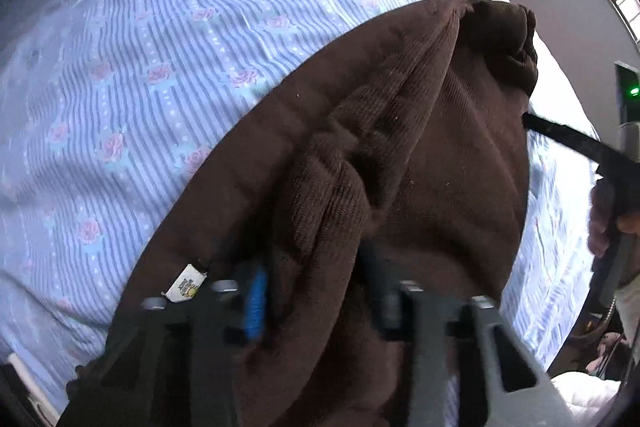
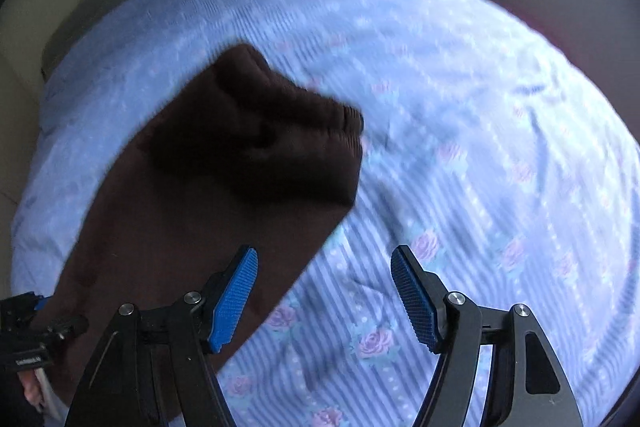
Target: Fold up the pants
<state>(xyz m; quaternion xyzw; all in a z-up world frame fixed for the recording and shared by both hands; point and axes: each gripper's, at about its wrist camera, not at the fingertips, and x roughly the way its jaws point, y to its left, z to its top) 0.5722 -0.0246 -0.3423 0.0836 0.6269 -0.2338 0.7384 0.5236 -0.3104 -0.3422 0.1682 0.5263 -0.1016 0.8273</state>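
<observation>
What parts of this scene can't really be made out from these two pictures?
- Left gripper: in the left wrist view, the brown pants bunch over its fingertips, hiding the contact.
- Small white tag: print too small to read.
- Pants' lower end: cut off by the bottom edge in both views.
- Flowered bedsheet: motion-blurred in the right wrist view.
- Right gripper: open, holding nothing.

Bed (image 2: 480,107) w/ blue striped floral sheet, brown pants (image 2: 180,227) on it
</observation>
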